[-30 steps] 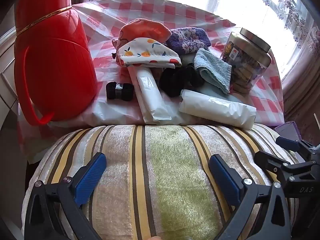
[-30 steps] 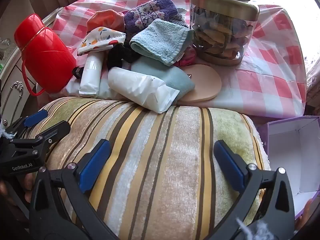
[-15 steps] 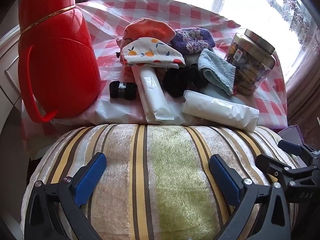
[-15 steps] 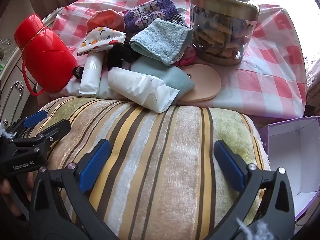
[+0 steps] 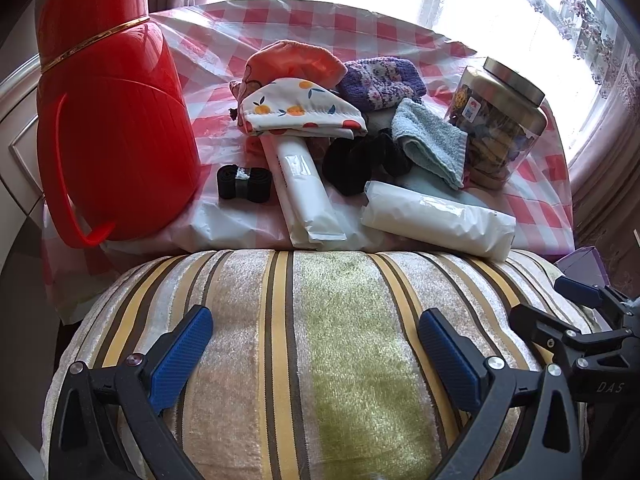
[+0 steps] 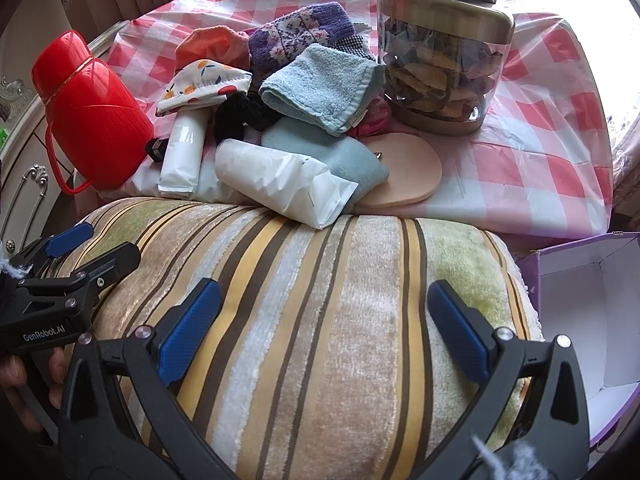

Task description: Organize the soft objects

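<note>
Striped cushion [image 5: 320,360]: nearest the cameras, against the front edge of the checked surface [image 6: 540,128]. Left claw [image 5: 316,356] and right claw [image 6: 332,328] both spread wide, pads over cushion. Behind: blue towel [image 6: 320,84], white packets [image 5: 436,220], red flask [image 5: 112,120], jar [image 6: 444,56]

Soft things and hard things, counted.
One striped cushion [image 5: 320,344] near; two white packets [image 5: 302,188] [image 5: 438,220]; one blue towel [image 6: 320,88]; one purple knit [image 6: 300,34]; one orange cloth [image 5: 296,60]; one fruit-print cloth [image 5: 300,110]; one black scrunchie [image 5: 360,158]; one red flask [image 5: 116,120] left; one jar [image 6: 444,52] far right; one purple box [image 6: 580,300]; two grippers [image 5: 316,356] [image 6: 324,328].
</note>
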{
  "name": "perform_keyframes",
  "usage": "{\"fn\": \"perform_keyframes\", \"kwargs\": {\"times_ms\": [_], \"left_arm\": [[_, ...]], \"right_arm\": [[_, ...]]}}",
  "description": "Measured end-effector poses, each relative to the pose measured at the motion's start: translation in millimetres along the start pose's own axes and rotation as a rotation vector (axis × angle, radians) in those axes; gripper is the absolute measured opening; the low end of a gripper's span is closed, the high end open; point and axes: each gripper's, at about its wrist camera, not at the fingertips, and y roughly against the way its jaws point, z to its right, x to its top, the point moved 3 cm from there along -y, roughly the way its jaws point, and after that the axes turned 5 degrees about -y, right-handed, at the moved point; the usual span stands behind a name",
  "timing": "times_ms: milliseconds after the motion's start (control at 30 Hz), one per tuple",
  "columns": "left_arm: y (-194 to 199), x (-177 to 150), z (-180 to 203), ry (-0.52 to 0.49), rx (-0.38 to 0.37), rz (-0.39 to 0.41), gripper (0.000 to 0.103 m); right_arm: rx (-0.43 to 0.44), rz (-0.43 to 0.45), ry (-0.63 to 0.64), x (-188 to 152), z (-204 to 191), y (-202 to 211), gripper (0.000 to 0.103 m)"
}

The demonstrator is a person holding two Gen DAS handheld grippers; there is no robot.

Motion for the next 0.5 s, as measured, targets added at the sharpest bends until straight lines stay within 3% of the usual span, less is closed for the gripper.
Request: {"fn": "perform_keyframes", "kwargs": {"times_ms": [500], "left_arm": [[-0.6, 0.7, 0.0, 0.007, 0.0, 0.001, 0.103]], "right_arm": [[-0.006, -0.003, 0.005, 0.0, 0.7, -0.2, 0.103]]}}
